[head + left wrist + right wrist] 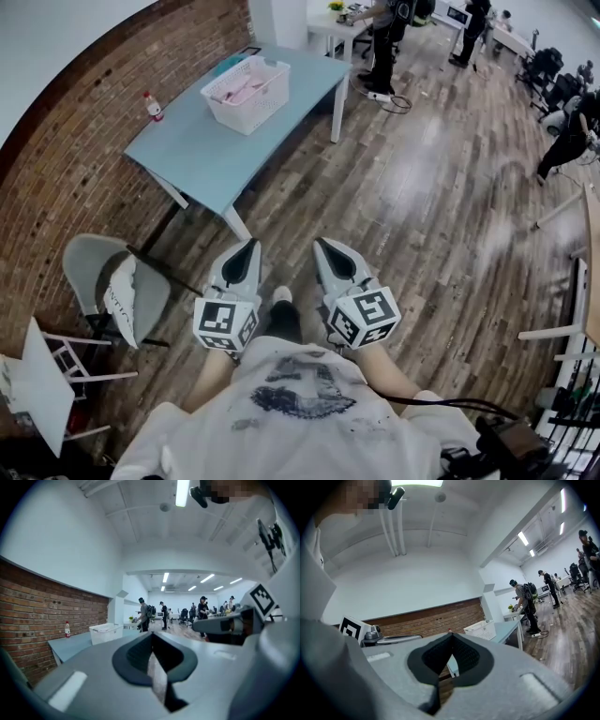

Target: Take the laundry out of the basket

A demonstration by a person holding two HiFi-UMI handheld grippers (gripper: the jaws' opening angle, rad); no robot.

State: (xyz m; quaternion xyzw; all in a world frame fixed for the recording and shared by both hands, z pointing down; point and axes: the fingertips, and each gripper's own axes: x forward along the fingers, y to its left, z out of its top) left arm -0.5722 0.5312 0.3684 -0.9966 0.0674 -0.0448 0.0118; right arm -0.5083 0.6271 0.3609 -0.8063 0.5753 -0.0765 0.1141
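Head view: pink cloth laundry (239,91) in white plastic basket (253,113), likely light, limp; pinch a fold; left gripper (250,246), right gripper (322,246) closed, empty.

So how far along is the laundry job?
Nothing looks done: the pink laundry lies in the white basket on the blue table. Nothing is in hand; the left gripper and right gripper are shut and empty, well short of the table. Everything is left.

Grey left gripper (253,244), grey right gripper (320,244), white T-shirt (281,422), seemingly printed
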